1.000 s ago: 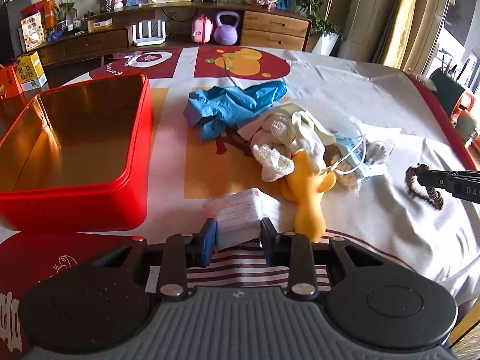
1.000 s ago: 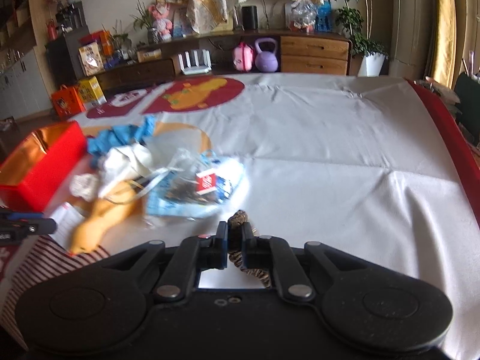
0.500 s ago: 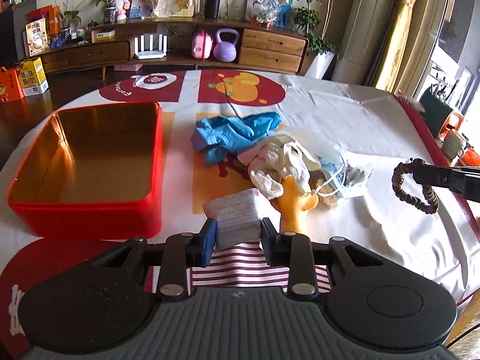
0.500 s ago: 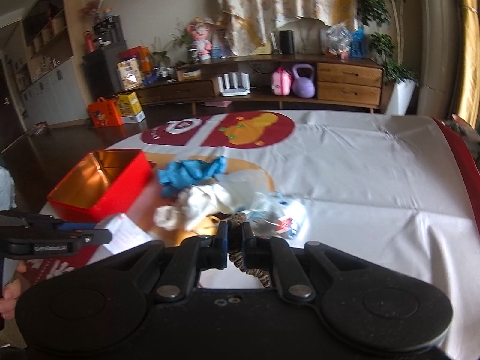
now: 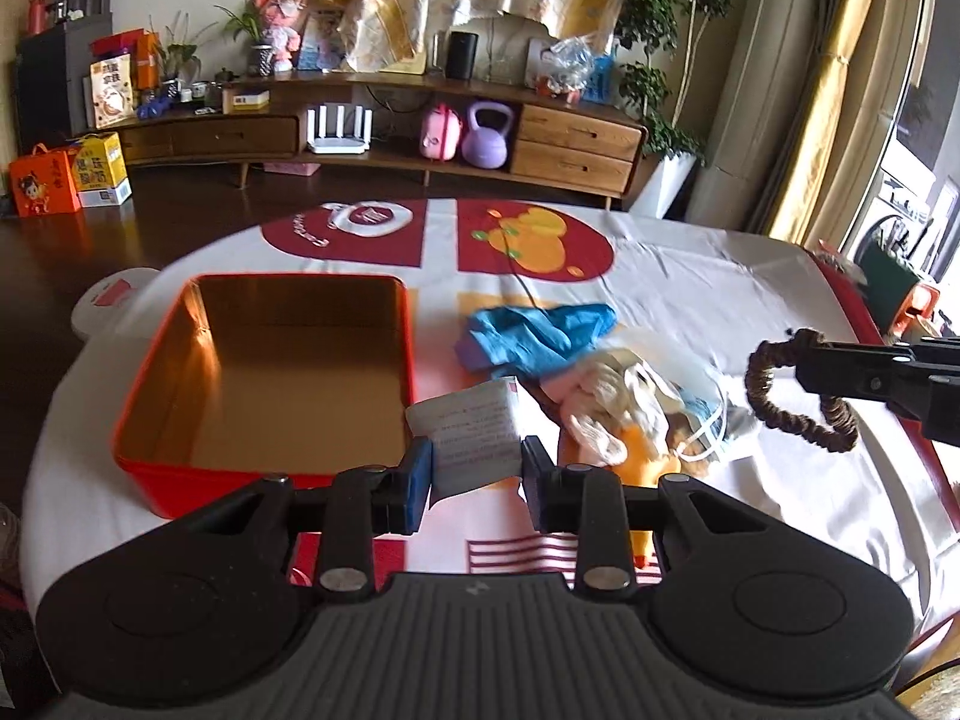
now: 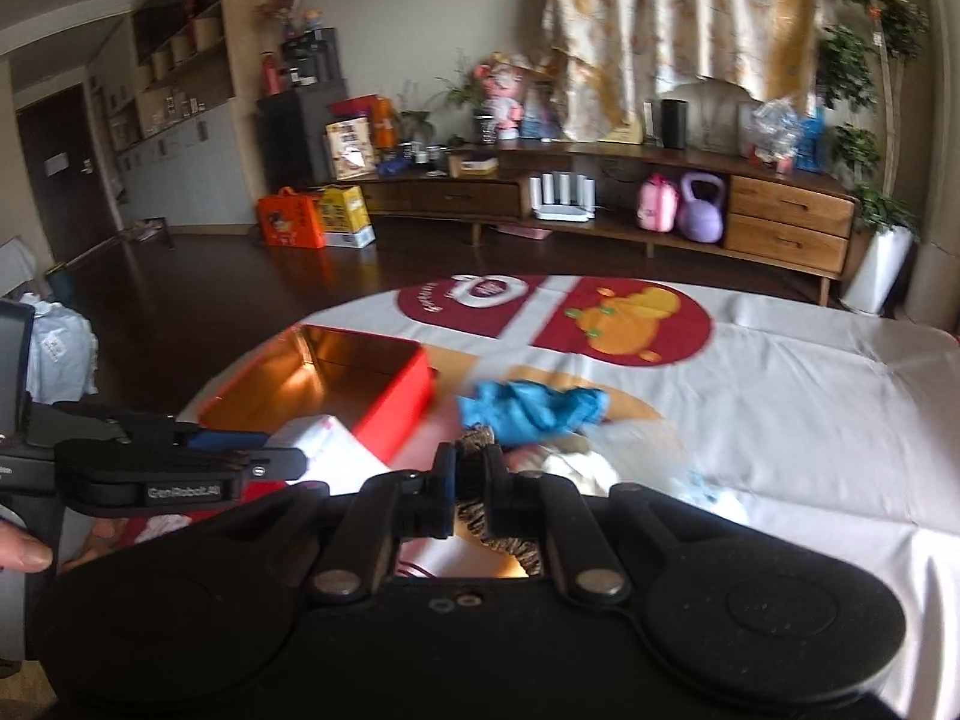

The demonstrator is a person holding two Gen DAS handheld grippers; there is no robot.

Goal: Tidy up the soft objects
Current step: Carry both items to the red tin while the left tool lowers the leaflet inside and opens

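Note:
My left gripper (image 5: 476, 474) is shut on a white tissue pack (image 5: 465, 429) and holds it in the air by the near right corner of the open red tin box (image 5: 270, 468). My right gripper (image 6: 471, 477) is shut on a brown scrunchie (image 6: 477, 438), which hangs as a loop in the left wrist view (image 5: 792, 399), raised above the pile. On the table lie blue gloves (image 5: 540, 333), white cloths (image 5: 612, 402), a yellow soft toy (image 5: 645, 462) and a face mask (image 5: 714, 420). The box also shows in the right wrist view (image 6: 396, 396).
The table has a white cloth (image 5: 720, 276) with red prints. A red lid (image 5: 348, 552) lies near the front under my left gripper. A low wooden sideboard (image 5: 420, 144) stands far behind. A person's thumb (image 6: 21, 555) is at the left edge.
Both grippers have risen well above the table with their loads. The left one moved with the tissue pack toward the red box; the right one swung left over the pile with the scrunchie.

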